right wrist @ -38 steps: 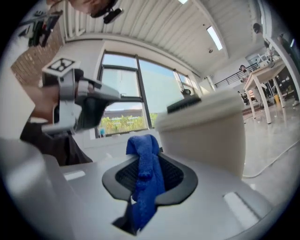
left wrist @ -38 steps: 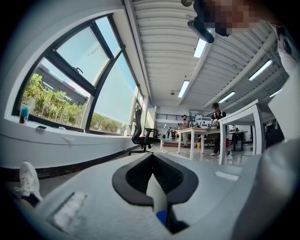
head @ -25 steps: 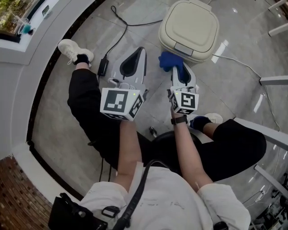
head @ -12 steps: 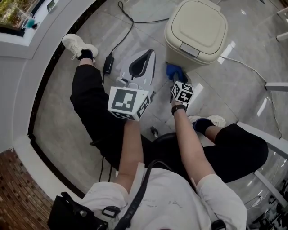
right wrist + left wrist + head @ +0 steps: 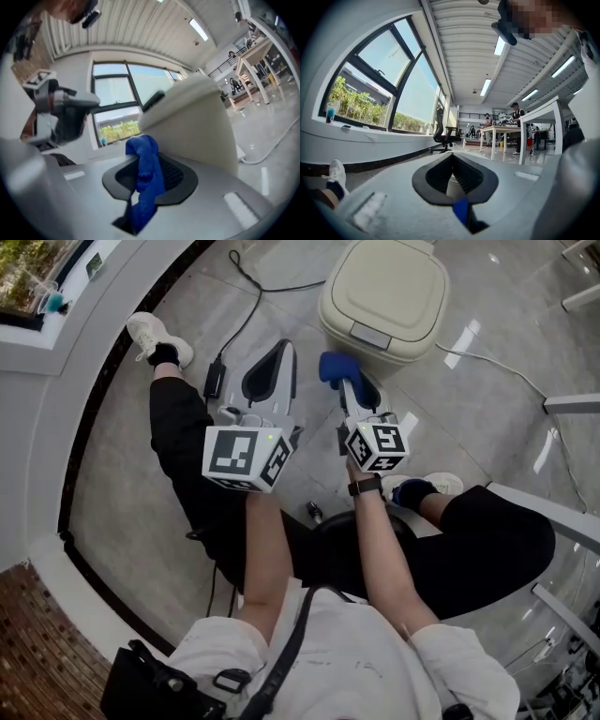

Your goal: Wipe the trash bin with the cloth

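The beige trash bin [image 5: 384,296] stands on the grey floor with its lid closed. It fills the right gripper view as a pale wall [image 5: 197,122]. My right gripper [image 5: 343,381] is shut on a blue cloth [image 5: 334,366], which bunches at the jaw tips by the bin's near left corner. I cannot tell whether the cloth touches the bin. Seen from that gripper [image 5: 142,157], the cloth [image 5: 145,178] hangs over the black pads. My left gripper [image 5: 269,367] hovers left of the bin, away from it. Its jaws [image 5: 452,157] meet at the tips with nothing held.
A black cable with a power adapter [image 5: 214,381] lies on the floor left of the bin, and a white cable [image 5: 497,367] runs off to the right. The person's legs and shoes [image 5: 150,334] flank the grippers. A window ledge [image 5: 56,334] curves along the left.
The right gripper with the cloth dipped low along the bin's front half a second ago and has come back up toward the bin's near left corner. The left gripper has hardly moved.
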`<state>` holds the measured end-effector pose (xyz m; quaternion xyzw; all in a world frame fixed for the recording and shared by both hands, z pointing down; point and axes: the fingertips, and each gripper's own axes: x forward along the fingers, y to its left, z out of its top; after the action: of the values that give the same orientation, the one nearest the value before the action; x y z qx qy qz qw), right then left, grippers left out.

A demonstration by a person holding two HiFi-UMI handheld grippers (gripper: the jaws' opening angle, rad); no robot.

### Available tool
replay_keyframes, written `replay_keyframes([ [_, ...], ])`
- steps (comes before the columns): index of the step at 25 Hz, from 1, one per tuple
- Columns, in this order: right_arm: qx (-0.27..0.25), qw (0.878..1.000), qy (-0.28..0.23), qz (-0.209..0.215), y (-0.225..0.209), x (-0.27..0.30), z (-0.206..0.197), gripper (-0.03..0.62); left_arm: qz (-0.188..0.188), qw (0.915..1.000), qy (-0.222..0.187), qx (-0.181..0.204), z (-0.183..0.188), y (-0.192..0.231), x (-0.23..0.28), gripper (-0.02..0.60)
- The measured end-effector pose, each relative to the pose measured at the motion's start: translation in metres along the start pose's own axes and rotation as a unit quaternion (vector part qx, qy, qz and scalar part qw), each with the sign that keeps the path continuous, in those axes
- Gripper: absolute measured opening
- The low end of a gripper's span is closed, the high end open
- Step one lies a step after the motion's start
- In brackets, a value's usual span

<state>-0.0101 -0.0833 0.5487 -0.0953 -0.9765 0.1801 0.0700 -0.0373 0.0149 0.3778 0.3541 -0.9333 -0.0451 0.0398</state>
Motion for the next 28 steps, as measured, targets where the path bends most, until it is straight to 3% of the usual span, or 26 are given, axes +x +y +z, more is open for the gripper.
replay_keyframes([
  [2,-0.007,0.998,-0.053,0.041,0.019,-0.011,0.038,0.071,0.001,1.0000,-0.001,0.003,0.002,-0.003,-0.001,0.000],
  [4,-0.024,0.994,-0.097,0.054,0.031,-0.019,0.074,0.071,-0.002,1.0000,-0.004,0.006,0.006,-0.007,-0.001,0.000],
  [7,-0.048,0.986,-0.151,0.046,0.036,-0.026,0.119,0.071,-0.008,0.9998,-0.010,0.015,0.014,-0.014,0.000,0.000],
  [10,-0.038,0.985,-0.168,0.017,0.021,-0.037,0.125,0.071,-0.006,0.9998,-0.012,0.014,0.015,-0.018,-0.002,0.000],
  [14,-0.005,0.992,-0.118,-0.050,-0.023,-0.038,0.073,0.071,-0.002,0.9998,-0.012,0.013,0.012,-0.020,-0.002,0.000],
  [18,0.040,0.993,-0.004,-0.107,-0.058,-0.030,-0.021,0.071,-0.008,0.9999,-0.006,0.011,0.007,-0.024,-0.001,-0.001],
  [23,0.100,0.979,0.114,-0.135,-0.096,-0.006,-0.121,0.071,-0.017,0.9997,0.000,0.016,0.004,-0.029,0.001,0.000],
  [28,0.100,0.970,0.161,-0.152,-0.126,-0.009,-0.155,0.072,-0.020,0.9995,0.014,0.019,-0.003,-0.030,0.002,0.000],
])
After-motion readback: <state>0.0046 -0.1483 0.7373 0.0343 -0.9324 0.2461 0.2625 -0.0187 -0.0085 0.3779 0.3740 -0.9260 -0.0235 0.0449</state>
